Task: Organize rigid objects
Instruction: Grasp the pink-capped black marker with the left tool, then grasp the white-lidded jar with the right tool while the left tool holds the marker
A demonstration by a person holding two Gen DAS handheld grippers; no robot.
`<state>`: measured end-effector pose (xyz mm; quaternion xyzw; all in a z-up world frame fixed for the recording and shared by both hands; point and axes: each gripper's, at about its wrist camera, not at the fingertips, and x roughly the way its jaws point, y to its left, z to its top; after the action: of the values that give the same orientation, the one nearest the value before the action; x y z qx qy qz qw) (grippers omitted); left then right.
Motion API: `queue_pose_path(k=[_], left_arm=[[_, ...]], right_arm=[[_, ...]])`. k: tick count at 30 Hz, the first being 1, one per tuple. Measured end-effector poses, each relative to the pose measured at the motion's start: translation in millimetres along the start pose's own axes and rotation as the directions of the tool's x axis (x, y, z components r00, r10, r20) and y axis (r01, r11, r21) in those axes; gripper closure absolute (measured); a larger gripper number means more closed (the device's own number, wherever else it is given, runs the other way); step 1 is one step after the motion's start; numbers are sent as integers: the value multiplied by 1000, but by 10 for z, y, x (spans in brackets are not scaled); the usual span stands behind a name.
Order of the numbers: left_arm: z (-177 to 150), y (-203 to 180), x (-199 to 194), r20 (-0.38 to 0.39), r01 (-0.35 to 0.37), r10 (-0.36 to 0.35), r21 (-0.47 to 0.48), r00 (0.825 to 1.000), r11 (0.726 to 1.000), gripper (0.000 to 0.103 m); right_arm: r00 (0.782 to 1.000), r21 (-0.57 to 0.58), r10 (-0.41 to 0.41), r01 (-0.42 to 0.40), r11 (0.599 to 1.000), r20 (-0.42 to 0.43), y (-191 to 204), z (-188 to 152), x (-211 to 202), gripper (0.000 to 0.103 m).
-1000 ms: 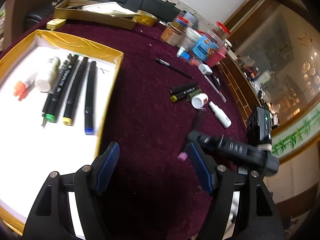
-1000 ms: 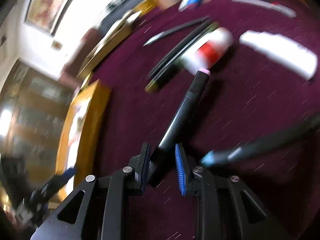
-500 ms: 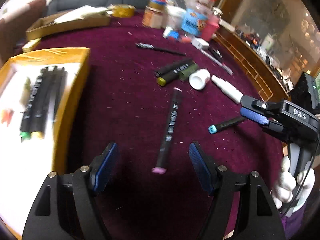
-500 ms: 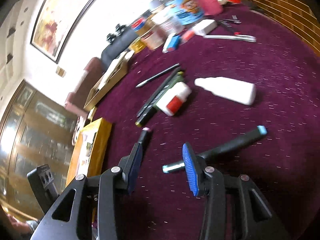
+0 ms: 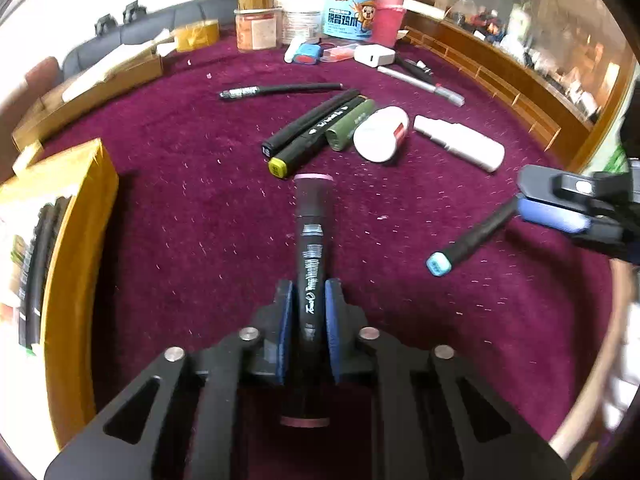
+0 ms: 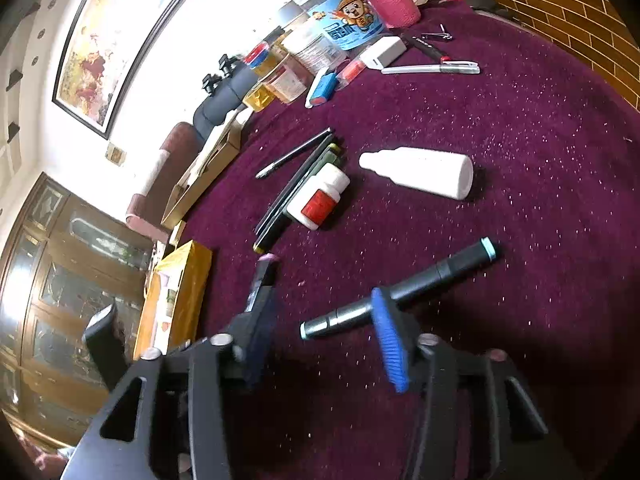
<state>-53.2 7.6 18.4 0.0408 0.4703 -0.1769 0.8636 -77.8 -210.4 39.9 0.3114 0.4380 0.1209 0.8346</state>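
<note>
My left gripper (image 5: 311, 300) is closing its jaws on a black marker with a pink cap (image 5: 313, 208), and both blue pads press its barrel. The marker points away from me over the purple cloth. To its right a black marker with a light blue cap (image 5: 468, 240) lies on the cloth. My right gripper (image 6: 320, 308) straddles that blue-capped marker (image 6: 420, 280) with its jaws opening and neither pad touching it. The yellow tray (image 5: 80, 240) at the left holds several markers.
A cluster of markers (image 5: 316, 128), a white bottle with a red label (image 5: 380, 134) and a white dropper bottle (image 5: 460, 144) lie mid-table. Beyond are a black pen (image 5: 280, 90), a silver pen (image 5: 420, 84), jars (image 5: 348, 12) and a wooden box (image 5: 100, 80). A wooden rail (image 5: 520, 92) borders the right side.
The right gripper let go of the pink-capped marker, shifted over the blue-capped one and spread wider. The left gripper moved over the pink-capped marker and shut on it.
</note>
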Motion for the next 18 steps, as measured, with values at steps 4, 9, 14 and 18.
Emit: queue_pose_path(k=[4, 9, 14, 18], left_arm=[[-41, 101, -71, 2, 45, -45, -57, 999, 997, 91], [-87, 160, -184, 22, 106, -104, -103, 994, 989, 91], [-101, 165, -345, 64, 130, -124, -99, 990, 987, 91], [-141, 203, -375, 55, 144, -139, -103, 989, 984, 91]], right_arm=[[1000, 17, -8, 8, 1000, 0, 45, 122, 135, 55], [1000, 65, -14, 15, 998, -9, 100, 319, 367, 55], [997, 109, -70, 72, 991, -18, 123, 492, 580, 55], [995, 138, -95, 100, 985, -41, 125, 557, 748, 55]])
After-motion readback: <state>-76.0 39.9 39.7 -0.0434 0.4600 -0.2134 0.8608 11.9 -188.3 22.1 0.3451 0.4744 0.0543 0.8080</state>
